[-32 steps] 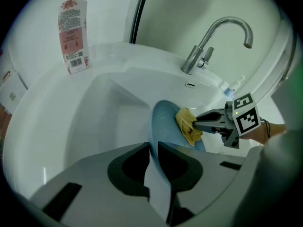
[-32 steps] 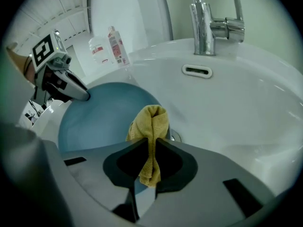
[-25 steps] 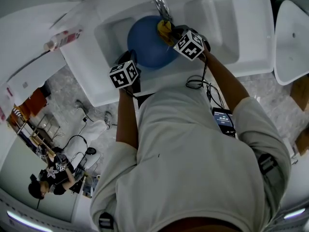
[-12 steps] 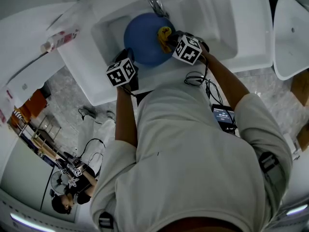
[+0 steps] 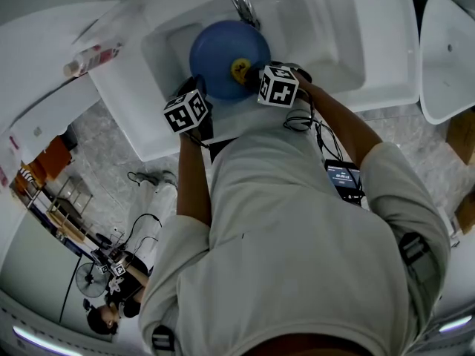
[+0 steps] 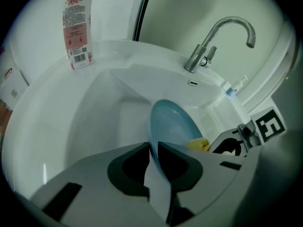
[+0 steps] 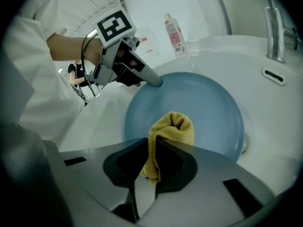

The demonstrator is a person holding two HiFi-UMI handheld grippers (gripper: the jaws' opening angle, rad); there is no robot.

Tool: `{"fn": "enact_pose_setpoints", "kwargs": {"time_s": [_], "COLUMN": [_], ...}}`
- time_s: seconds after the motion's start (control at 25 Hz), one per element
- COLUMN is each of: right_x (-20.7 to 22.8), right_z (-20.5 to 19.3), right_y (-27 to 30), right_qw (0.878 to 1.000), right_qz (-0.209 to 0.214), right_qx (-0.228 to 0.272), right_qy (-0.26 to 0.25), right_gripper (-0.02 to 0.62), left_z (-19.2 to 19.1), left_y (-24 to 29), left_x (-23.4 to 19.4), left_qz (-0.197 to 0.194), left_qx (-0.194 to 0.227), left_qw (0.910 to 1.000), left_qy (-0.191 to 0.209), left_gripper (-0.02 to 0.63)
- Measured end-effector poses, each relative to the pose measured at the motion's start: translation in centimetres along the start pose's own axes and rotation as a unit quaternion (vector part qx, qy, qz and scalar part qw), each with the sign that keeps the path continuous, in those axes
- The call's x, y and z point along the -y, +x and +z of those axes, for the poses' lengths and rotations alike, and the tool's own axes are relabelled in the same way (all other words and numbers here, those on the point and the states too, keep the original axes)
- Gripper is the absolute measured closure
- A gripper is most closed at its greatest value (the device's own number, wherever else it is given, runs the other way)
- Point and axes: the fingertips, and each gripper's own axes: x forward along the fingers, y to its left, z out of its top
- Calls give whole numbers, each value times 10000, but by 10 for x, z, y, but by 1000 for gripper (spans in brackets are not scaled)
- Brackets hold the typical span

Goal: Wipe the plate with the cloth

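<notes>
clamped the blue plate (image 5: 223, 47) by its rim in the left gripper (image 6: 154, 150), held the yellow cloth (image 7: 173, 126), pinched in the right gripper (image 7: 154, 143), against it.

Left claw (image 6: 154, 148) clamps the plate (image 6: 173, 124), right claw (image 7: 154, 143) pinches the cloth (image 7: 174, 126), both angled downward.

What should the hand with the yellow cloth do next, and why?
Probably slide the yellow cloth across the blue plate toward its far rim: the right gripper holds the cloth on the plate's near part, while the left gripper grips the rim.
</notes>
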Motion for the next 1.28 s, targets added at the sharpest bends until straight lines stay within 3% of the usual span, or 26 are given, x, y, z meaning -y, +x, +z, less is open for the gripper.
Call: {"fn": "enact_pose_setpoints", "kwargs": {"time_s": [0.28, 0.48, 0.88, 1.28], "right_x": [-32, -40, -8, 48], "right_z": [25, 47, 96, 128], "right_y": [12, 17, 22, 18], "right_qw": [9973, 9956, 9961, 9898], "right_qz": [370, 423, 123, -648], "right_qx": [-18, 147, 843, 1259], "right_qy": [-632, -820, -241, 175], "right_gripper": [548, 548, 548, 548], "left_z": [-3, -4, -3, -7], "left_y": [-3, -4, -8, -11], "left_x": [-3, -3, -1, 2], "left_qz": [23, 3, -94, -127], "left_qx": [29, 68, 198, 174], "left_qw": [10000, 9999, 9995, 9997], "left_qy": [-75, -120, -226, -136], "left_gripper": [535, 535, 534, 529]}}
